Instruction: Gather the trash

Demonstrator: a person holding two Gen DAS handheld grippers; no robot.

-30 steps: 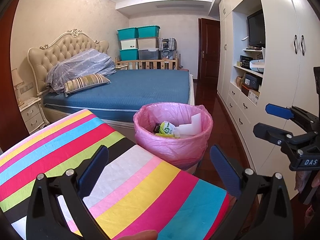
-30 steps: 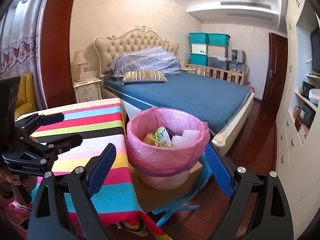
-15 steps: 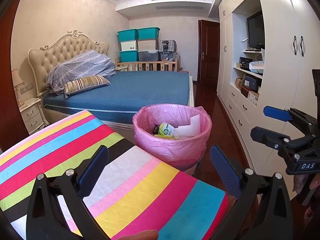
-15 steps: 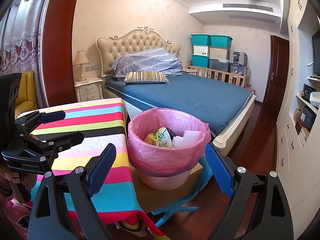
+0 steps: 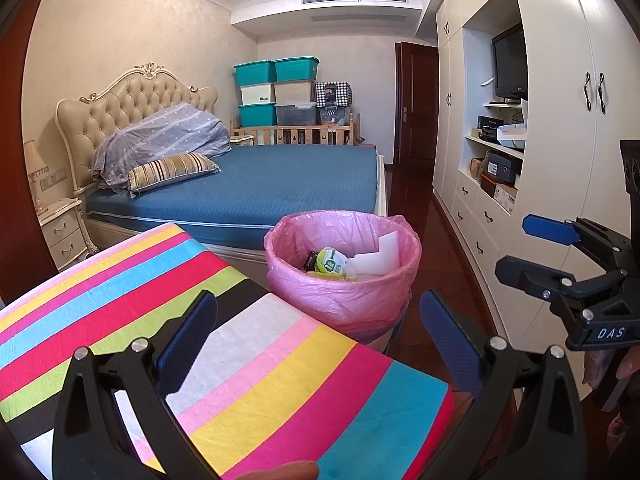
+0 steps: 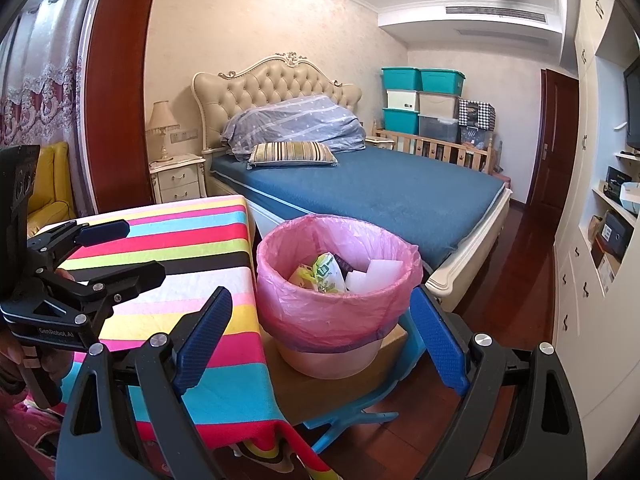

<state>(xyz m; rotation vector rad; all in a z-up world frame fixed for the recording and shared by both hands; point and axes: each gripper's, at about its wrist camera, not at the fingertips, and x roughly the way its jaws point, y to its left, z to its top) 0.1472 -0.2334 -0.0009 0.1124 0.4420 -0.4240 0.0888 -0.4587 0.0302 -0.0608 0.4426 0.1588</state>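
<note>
A bin lined with a pink bag [image 5: 342, 280] [image 6: 338, 280] stands beside a table under a striped cloth [image 5: 200, 320] [image 6: 180, 248]. Inside lie a green-and-white wrapper [image 5: 330, 266] [image 6: 324, 274], a dark packet and white foam pieces [image 5: 382, 258] [image 6: 378, 274]. My left gripper [image 5: 318, 332] hangs open and empty over the striped cloth, short of the bin. My right gripper [image 6: 322, 330] is open and empty too, in front of the bin. Each gripper also shows at the edge of the other's view, the right one [image 5: 520, 252] and the left one [image 6: 132, 248].
The bin sits on a brown board over a blue stool [image 6: 352, 412]. Behind it stands a bed with a blue cover [image 5: 256, 188] [image 6: 400, 196]. White cupboards [image 5: 560, 140] line the right wall, and a nightstand [image 6: 178, 180] stands left of the bed. Dark wooden floor runs between bed and cupboards.
Both grippers have drawn back slightly from the bin, staying open. The right gripper has sunk a little in the left wrist view.
</note>
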